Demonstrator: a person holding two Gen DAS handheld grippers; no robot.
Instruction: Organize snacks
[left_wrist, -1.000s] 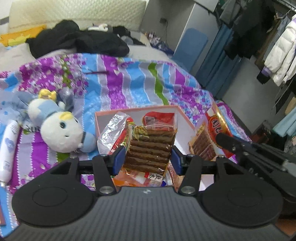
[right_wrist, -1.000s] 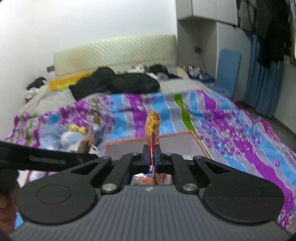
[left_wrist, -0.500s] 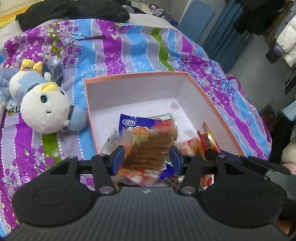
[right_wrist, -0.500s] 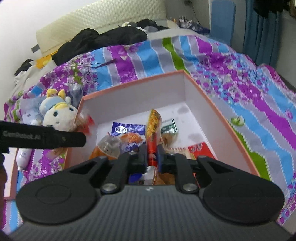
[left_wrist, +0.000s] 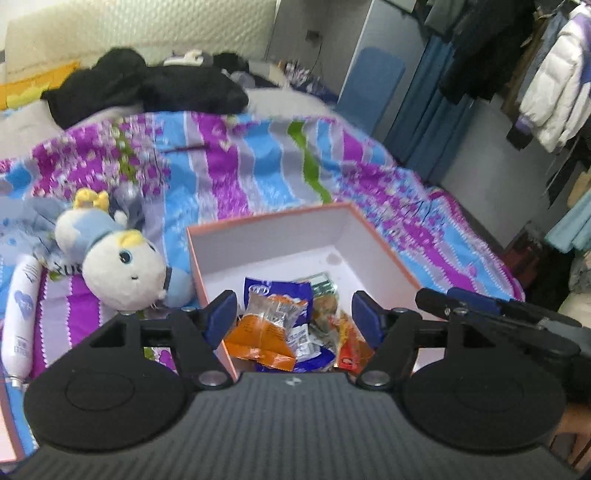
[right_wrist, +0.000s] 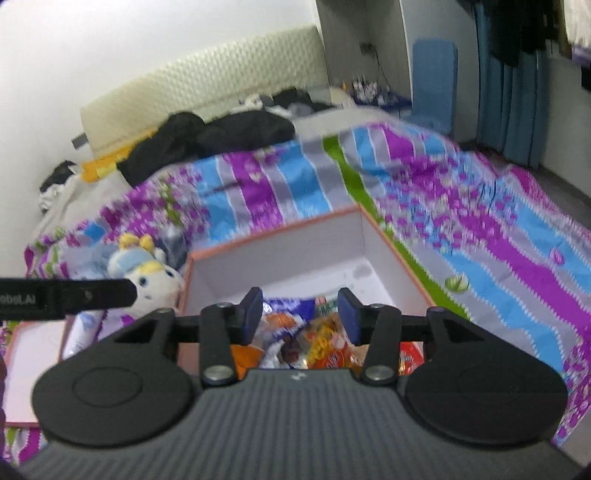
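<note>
Left gripper: you held the left gripper (left_wrist: 293, 315) above the near end of the box (left_wrist: 384, 243), pointing forward and a little down. Its fingers (left_wrist: 221, 310) were spread wide with nothing between them.
Right gripper: you held the right gripper (right_wrist: 300, 314) over the same near end, at the right of the left one. Its fingers (right_wrist: 349, 314) were also spread apart and empty.
Box: one orange-rimmed box with white inside stood on the striped blanket (left_wrist: 236, 166).
Snacks: they lay in a heap at the near end of the box. You could count one orange packet (left_wrist: 264, 336) on top, one blue packet (left_wrist: 279, 291) under it, one small green-white packet (left_wrist: 323, 282) behind, and one red packet (left_wrist: 351, 356) at the right.
Plush toy: one plush toy (left_wrist: 118, 266) lay just beside the left wall of the box.
Bottle: one white bottle (left_wrist: 20, 314) lay left of the toy.
Hard to see: the near edge of the heap was hidden behind the gripper bodies, so the full number of packets was not clear. The right wrist view was blurred, and the packets (right_wrist: 325, 347) there ran together.
</note>
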